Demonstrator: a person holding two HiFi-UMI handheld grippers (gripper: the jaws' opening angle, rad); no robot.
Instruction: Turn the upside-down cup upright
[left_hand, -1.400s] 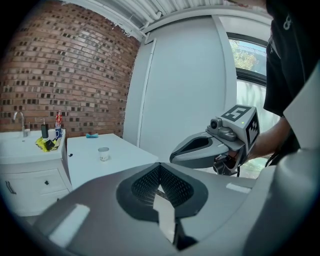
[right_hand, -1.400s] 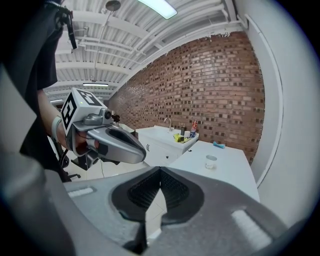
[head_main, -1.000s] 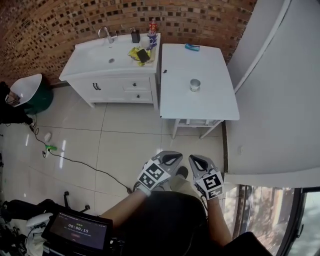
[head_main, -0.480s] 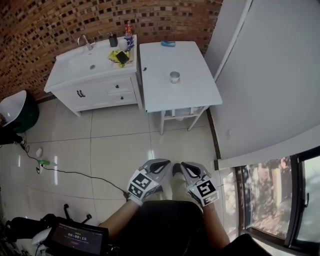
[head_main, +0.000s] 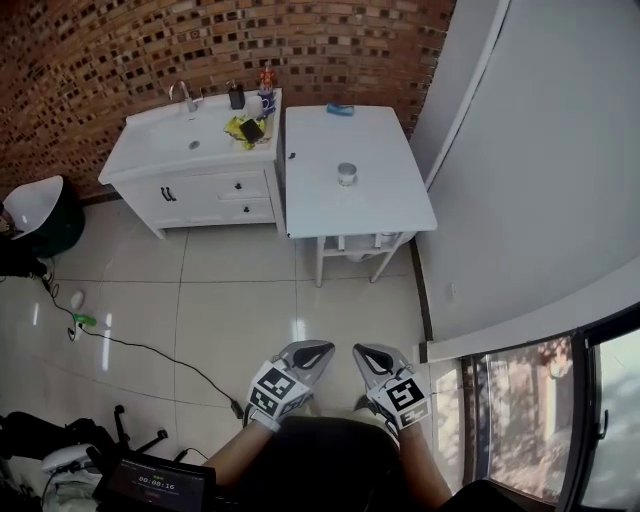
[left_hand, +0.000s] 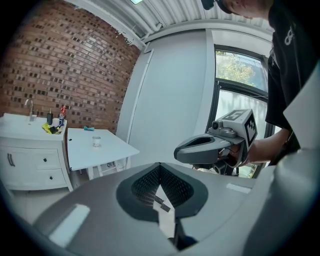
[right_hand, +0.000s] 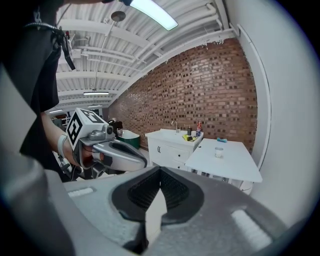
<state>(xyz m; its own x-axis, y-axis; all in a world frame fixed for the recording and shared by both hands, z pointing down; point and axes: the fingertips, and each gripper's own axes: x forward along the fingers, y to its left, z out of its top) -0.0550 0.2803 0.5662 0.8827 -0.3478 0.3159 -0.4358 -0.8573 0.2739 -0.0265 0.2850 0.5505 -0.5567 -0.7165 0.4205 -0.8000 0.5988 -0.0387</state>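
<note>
I see a white counter (head_main: 392, 205), silvery cup (head_main: 346, 174), red-brown brick wall (head_main: 120, 50); left gripper (head_main: 318, 349) and right gripper (head_main: 361, 352) grey, black-and-white markers.

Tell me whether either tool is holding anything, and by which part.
Nothing is held. The left tool and right tool are both shut and empty, far from the cup on the white table.

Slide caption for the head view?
Both shut, left gripper and right gripper hover far from the cup on the white table.
</note>
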